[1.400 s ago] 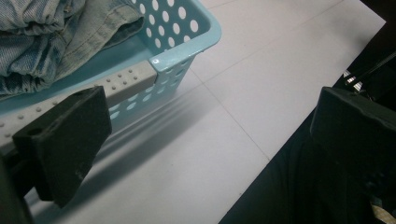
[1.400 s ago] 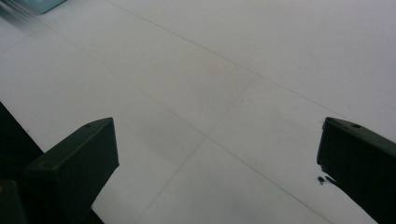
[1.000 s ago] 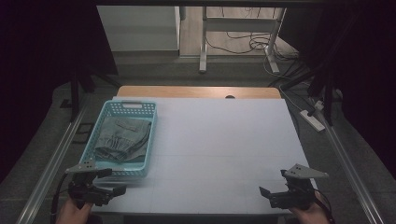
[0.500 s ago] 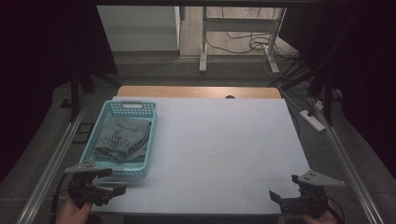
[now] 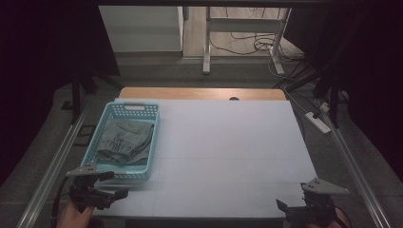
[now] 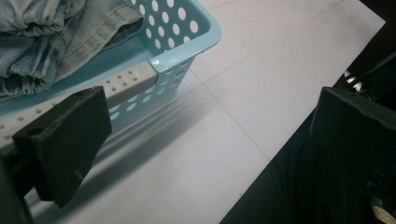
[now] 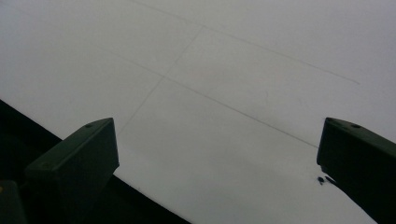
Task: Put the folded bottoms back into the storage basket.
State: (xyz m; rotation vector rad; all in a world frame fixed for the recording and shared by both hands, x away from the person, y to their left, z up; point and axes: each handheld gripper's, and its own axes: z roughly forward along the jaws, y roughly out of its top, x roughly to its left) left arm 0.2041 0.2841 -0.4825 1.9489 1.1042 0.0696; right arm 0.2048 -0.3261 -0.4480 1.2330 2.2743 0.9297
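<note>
Parked at near tabletop [image 5: 228, 156] corners, jaws spread and empty: left gripper [image 5: 107, 195] beside denim-filled turquoise basket [image 5: 97, 149], right gripper [image 5: 290, 209] apart.

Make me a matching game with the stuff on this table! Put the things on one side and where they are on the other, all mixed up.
Things:
1. light blue plastic basket with holes
2. crumpled grey-blue denim clothes
3. left claw
4. right claw

Places:
A. near right corner of the white table top
B. inside the basket
C. left side of the table
D. just in front of the basket's near end

Pairs: 1-C, 2-B, 3-D, 4-A
</note>
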